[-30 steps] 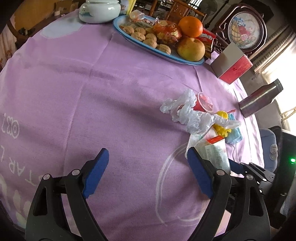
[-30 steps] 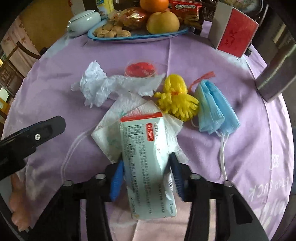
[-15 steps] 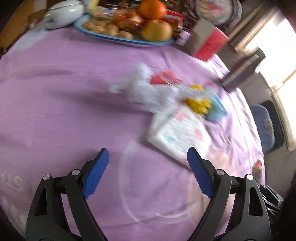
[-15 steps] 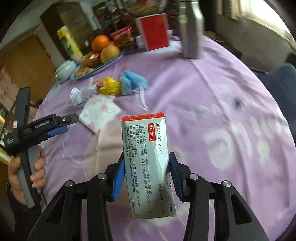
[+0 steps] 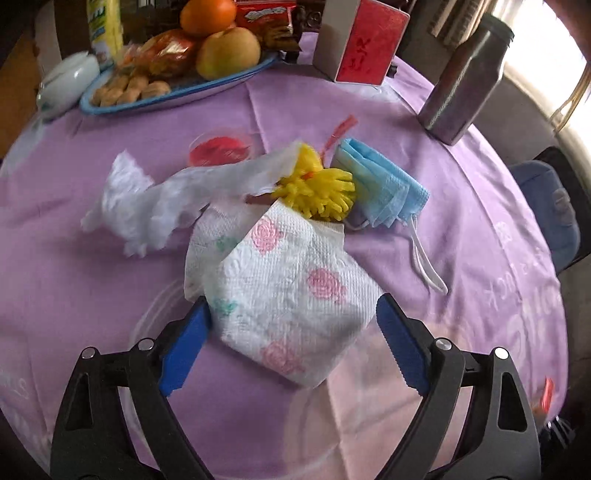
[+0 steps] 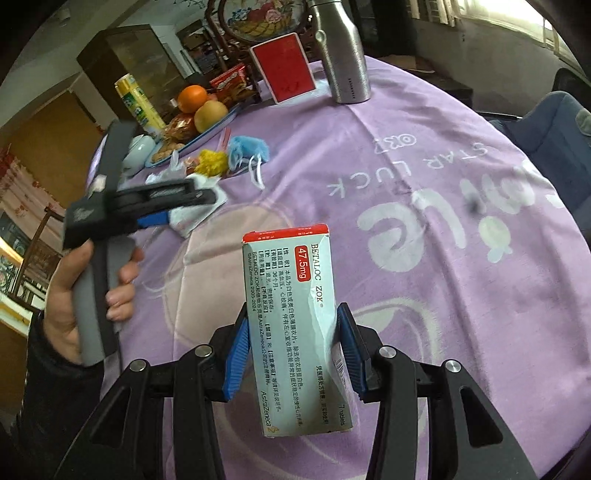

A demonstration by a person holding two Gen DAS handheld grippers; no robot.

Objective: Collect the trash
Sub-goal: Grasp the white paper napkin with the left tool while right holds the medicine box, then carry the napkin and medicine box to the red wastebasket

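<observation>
My right gripper clamps a medicine box between its fingers, lifted above the purple table. My left gripper stands wide open, fingers either side of the rose-printed paper napkin lying there. Beyond it lie a crumpled plastic bag, yellow pom-pom and blue face mask.

Dark wooden cabinet stands behind; bright window at right.

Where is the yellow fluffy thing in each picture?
Left wrist: yellow pompom sits at centre, above the napkin, left of the blue mask.
Right wrist: pompom is small, upper left, left of the mask.
Shared landmark: steel bottle.
</observation>
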